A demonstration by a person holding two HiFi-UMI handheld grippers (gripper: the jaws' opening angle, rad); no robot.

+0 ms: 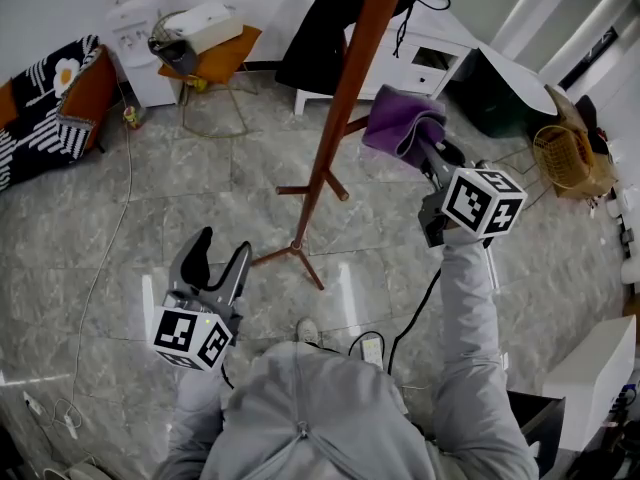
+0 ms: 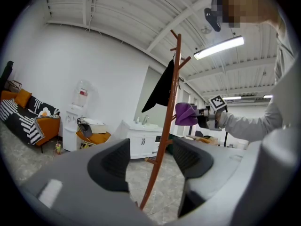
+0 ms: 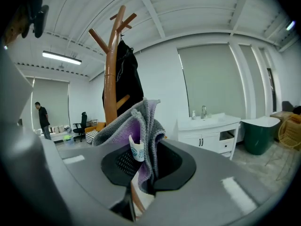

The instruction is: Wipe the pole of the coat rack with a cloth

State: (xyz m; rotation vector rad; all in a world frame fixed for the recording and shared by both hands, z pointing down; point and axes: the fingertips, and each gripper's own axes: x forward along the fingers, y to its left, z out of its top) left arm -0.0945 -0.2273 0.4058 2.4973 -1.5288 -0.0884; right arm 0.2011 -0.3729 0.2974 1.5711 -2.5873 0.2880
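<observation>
The brown wooden pole (image 1: pixel 340 98) of the coat rack rises from splayed feet on the floor, with a black garment (image 1: pixel 325 28) hanging from a peg. My right gripper (image 1: pixel 425 148) is shut on a purple and grey cloth (image 1: pixel 398 120), held just right of the pole at mid height. In the right gripper view the cloth (image 3: pixel 141 128) bunches up between the jaws with the pole (image 3: pixel 111 79) behind it. My left gripper (image 1: pixel 212 258) hangs open and empty, low and left of the rack's feet. In the left gripper view the pole (image 2: pixel 164 135) shows through the gap between its fingers.
A white vanity cabinet (image 1: pixel 425 58) stands behind the rack. A dark green tub (image 1: pixel 510 93) and wicker basket (image 1: pixel 562 153) are at the right. A water dispenser (image 1: pixel 135 38) and orange stool (image 1: pixel 215 53) stand at back left, a patterned sofa (image 1: pixel 45 108) far left. Cables trail on the floor.
</observation>
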